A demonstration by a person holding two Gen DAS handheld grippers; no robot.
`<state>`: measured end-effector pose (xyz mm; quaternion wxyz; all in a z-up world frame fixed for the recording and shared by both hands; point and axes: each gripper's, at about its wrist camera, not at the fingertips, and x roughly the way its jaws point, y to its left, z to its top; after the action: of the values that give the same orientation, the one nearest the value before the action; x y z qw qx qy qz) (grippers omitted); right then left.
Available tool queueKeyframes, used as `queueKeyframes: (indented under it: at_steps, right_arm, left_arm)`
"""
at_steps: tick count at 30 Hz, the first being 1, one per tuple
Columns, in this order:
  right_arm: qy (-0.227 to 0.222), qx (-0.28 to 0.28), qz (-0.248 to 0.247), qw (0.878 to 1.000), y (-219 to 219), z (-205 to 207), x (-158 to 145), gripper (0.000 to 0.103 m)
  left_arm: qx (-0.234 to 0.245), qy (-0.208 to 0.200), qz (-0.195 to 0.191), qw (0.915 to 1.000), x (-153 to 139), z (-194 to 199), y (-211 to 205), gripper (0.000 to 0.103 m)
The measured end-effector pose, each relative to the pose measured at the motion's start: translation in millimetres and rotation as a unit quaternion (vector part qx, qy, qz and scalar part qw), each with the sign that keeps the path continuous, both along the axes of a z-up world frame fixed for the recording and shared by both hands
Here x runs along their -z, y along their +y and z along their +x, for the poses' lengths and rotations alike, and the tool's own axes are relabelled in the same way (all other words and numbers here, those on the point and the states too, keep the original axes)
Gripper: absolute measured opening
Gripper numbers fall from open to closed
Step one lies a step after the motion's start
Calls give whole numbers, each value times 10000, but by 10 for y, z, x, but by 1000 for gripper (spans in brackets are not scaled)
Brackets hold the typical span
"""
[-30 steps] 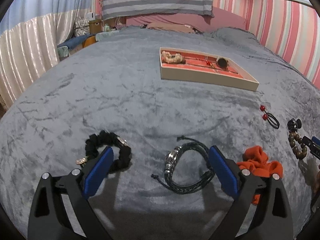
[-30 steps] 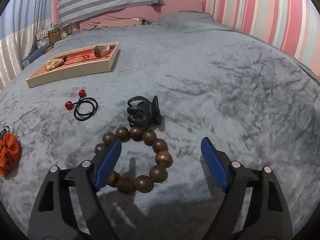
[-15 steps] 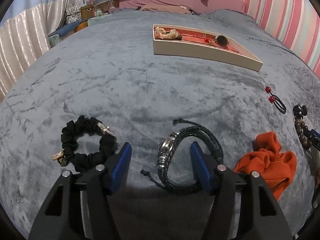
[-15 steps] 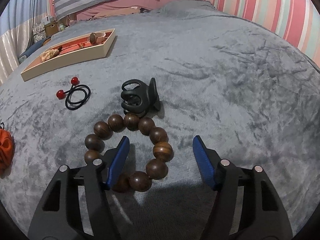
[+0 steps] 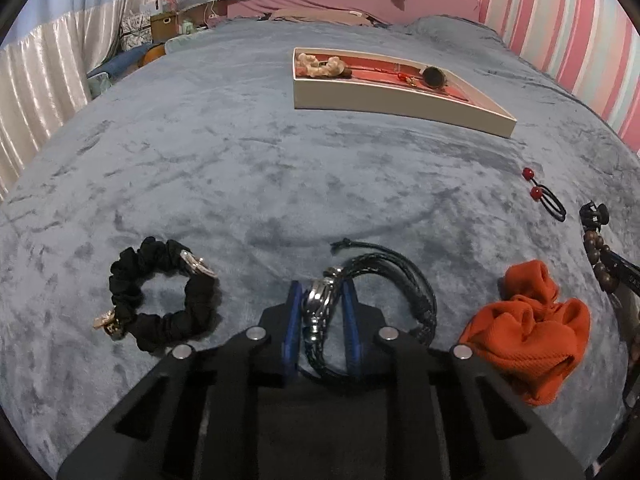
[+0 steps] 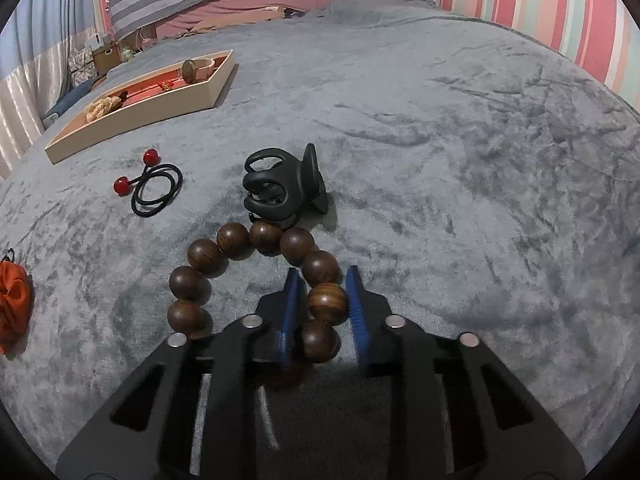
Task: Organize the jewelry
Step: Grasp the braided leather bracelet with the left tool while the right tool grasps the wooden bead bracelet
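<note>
Both hand-held grippers closed since earlier: left (image 5: 322,312) grips cuff (image 5: 384,280), right (image 6: 322,304) grips beads (image 6: 256,264) (pickup step). Next: lift to tray (image 5: 400,100).

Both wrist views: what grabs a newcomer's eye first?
Both grippers are clamped at once: the left gripper on the dark braided leather bracelet with a metal clasp, the right gripper on the brown wooden bead bracelet, both low on the grey plush bedspread. Next, the bright orange fabric scrunchie to the right of the left gripper, and farther off the cream tray with red lining.
</note>
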<state>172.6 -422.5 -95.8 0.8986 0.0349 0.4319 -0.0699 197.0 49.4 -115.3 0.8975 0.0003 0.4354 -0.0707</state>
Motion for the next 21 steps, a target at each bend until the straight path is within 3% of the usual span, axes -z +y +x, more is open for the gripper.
queueKeyframes:
  at_steps: [13, 21]
  right_arm:
    - [-643, -232, -198, 9975, 139, -131, -272, 20]
    - [-1053, -448, -254, 9931, 255, -162, -616, 20]
  left_arm:
    - [-24, -313, 61, 9995, -133, -118, 2, 15]
    - [-7, -654, -75, 9978, -467, -161, 13, 15]
